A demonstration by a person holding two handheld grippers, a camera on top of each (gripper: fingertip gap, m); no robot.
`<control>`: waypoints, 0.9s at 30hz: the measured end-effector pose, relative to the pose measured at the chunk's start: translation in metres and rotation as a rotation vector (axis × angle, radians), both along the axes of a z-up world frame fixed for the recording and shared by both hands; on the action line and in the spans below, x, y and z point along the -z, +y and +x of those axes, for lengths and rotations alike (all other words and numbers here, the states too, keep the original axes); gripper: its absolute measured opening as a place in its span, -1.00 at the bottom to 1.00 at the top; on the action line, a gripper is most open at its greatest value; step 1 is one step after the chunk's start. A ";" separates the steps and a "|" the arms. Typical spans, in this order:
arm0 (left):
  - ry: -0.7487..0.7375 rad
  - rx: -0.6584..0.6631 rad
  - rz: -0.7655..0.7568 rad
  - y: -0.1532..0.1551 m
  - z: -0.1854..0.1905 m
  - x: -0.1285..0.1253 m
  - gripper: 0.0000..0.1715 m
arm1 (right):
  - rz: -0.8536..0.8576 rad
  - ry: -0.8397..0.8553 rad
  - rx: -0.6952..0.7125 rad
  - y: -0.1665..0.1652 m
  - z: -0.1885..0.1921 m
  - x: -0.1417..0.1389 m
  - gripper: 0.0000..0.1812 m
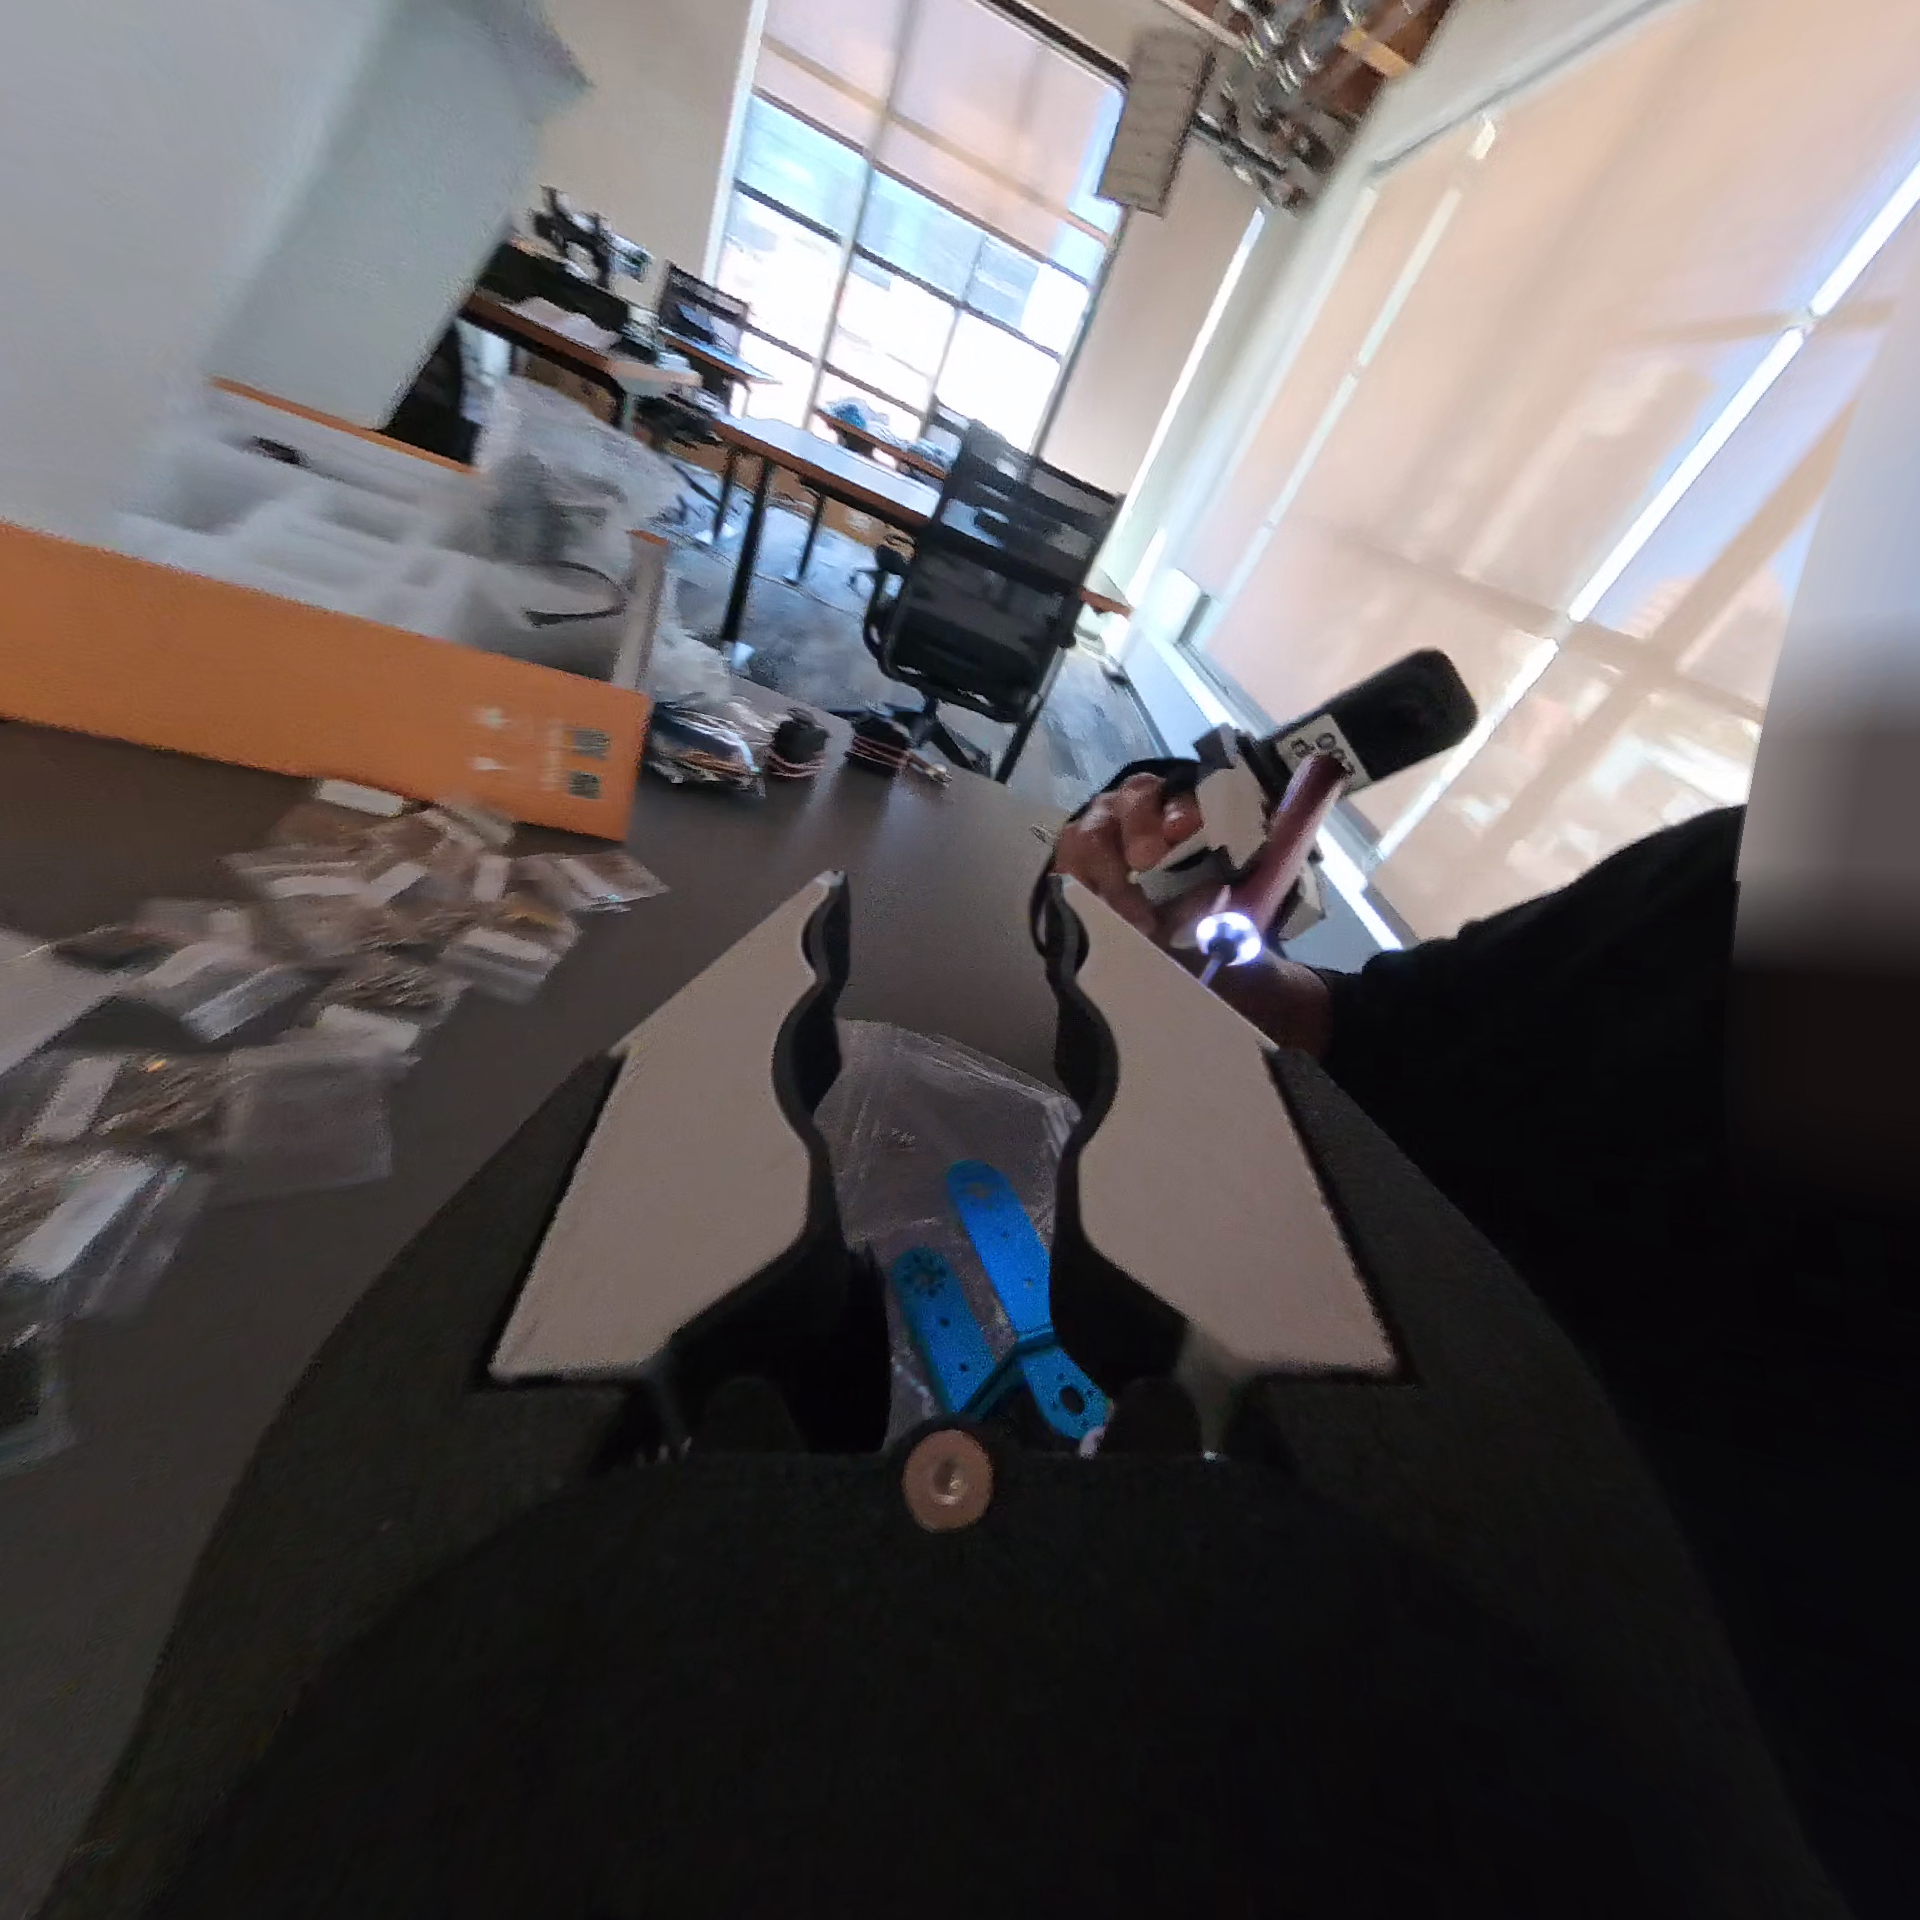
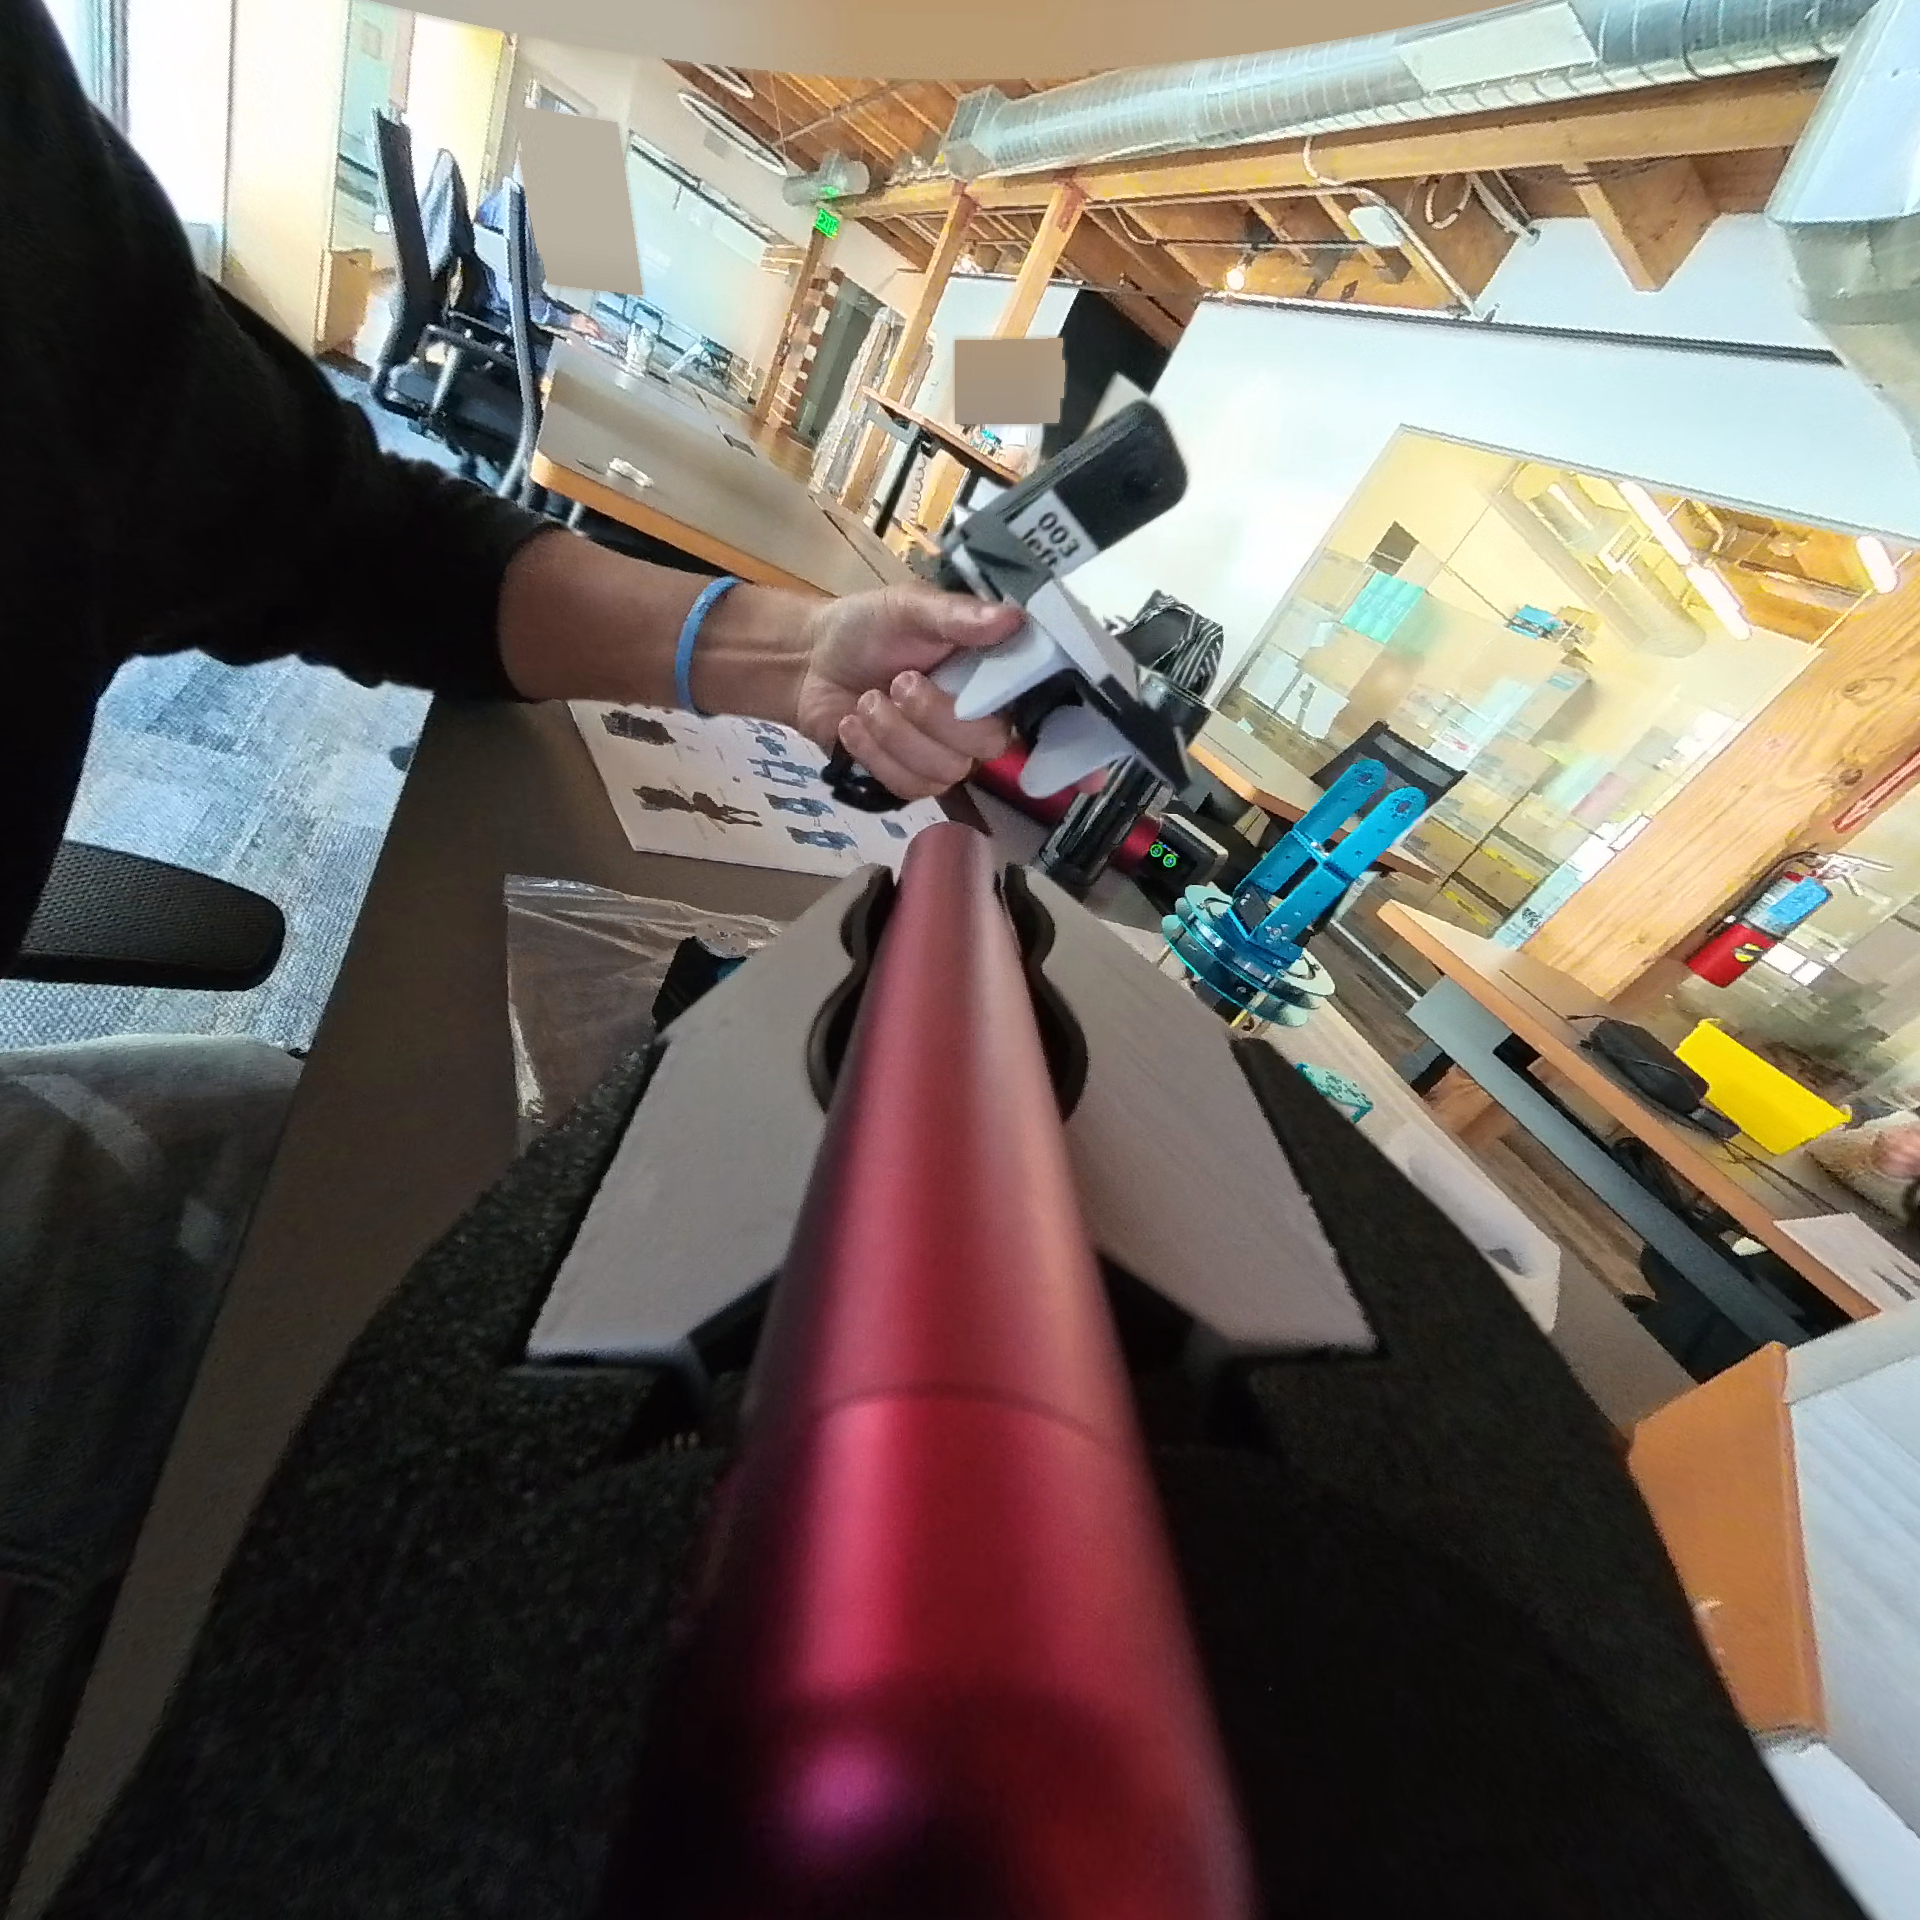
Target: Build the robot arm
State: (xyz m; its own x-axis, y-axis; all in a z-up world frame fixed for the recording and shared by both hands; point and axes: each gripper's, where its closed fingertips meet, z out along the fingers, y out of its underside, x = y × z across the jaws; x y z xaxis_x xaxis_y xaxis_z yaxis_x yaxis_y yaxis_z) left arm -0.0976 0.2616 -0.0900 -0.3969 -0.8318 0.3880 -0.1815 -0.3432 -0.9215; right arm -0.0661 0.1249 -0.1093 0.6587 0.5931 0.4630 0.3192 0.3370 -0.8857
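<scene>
My left gripper (image 1: 940, 888) is open above the dark table (image 1: 499, 1164). A clear plastic bag (image 1: 935, 1101) with blue metal brackets (image 1: 987, 1288) lies below, between its fingers. I cannot tell whether the fingers touch it. My right gripper (image 2: 948, 883) is shut on a red electric screwdriver (image 2: 935, 1247) that points forward between its fingers. The left wrist view shows the right gripper (image 1: 1231, 883) farther off in a hand, with the screwdriver's tip lit (image 1: 1226, 930). The right wrist view shows the left gripper (image 2: 1143, 717) held in a hand above the table.
An orange box (image 1: 312, 675) with white foam lies at the back left. Several small parts packets (image 1: 312, 987) are spread in front of it, with servo motors (image 1: 800, 743) nearby. A partly built blue robot arm (image 2: 1309, 873) and an instruction sheet (image 2: 717, 790) are on the table. An office chair (image 1: 977, 603) stands behind. Tip to tip, the grippers are about 15 cm apart.
</scene>
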 end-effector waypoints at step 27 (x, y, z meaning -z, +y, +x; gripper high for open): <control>0.112 -0.307 0.497 0.032 -0.026 0.091 -0.66 | -0.410 -0.126 0.141 0.010 0.074 0.104 -0.75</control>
